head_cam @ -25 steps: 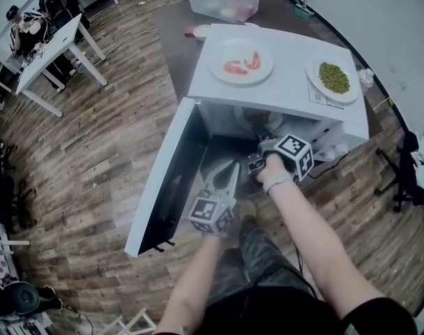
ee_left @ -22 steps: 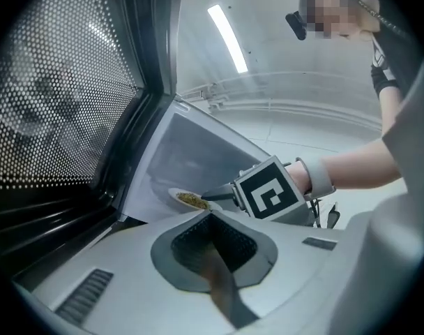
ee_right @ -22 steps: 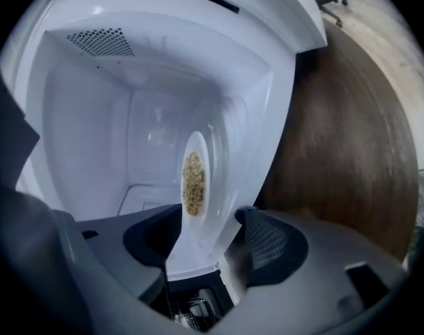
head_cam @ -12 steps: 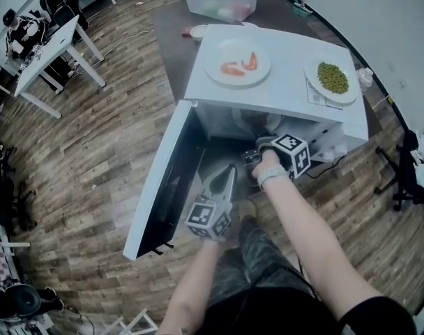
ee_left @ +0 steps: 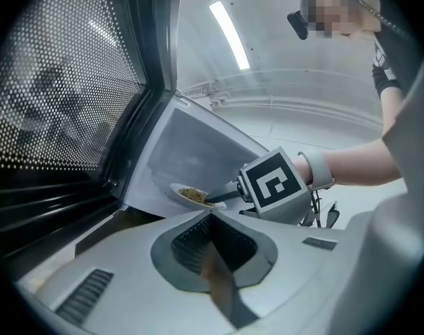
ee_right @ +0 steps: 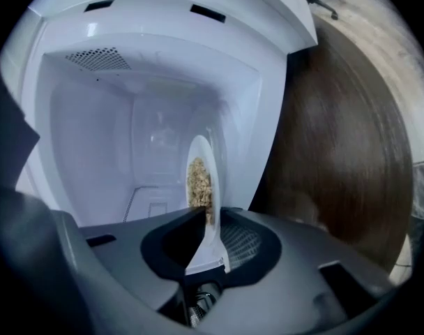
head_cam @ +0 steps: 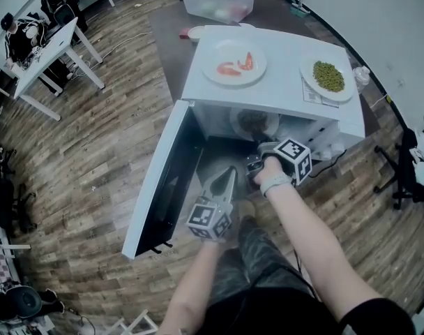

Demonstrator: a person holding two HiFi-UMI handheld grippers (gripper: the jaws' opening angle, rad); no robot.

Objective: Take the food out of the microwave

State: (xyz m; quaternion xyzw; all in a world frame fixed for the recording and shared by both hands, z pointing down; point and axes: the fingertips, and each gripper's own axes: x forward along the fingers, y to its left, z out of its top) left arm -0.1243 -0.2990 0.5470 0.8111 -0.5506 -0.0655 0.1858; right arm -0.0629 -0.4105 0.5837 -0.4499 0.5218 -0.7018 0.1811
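Reaches toward 12 o'clock into the open microwave (head_cam: 282,93), right forearm (head_cam: 316,236) straight. Has just been closing the right gripper (head_cam: 259,149), now pinched on the near rim of the plate (ee_right: 200,160) of brown crumbly food (ee_right: 197,183) inside. Holds the left gripper (head_cam: 228,175) at 7 o'clock, level, jaws together, empty.

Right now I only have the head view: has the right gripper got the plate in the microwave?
Observer: Yes. The right gripper view shows the right gripper with its jaws, which have just been closing, pressed on the rim of the plate.
Operator: Is the left gripper carrying anything?
Observer: No. In its own view the left gripper has its jaws together, with nothing between them.
Operator: What food is it?
Observer: Brown, grainy food, seen up close in the right gripper view.
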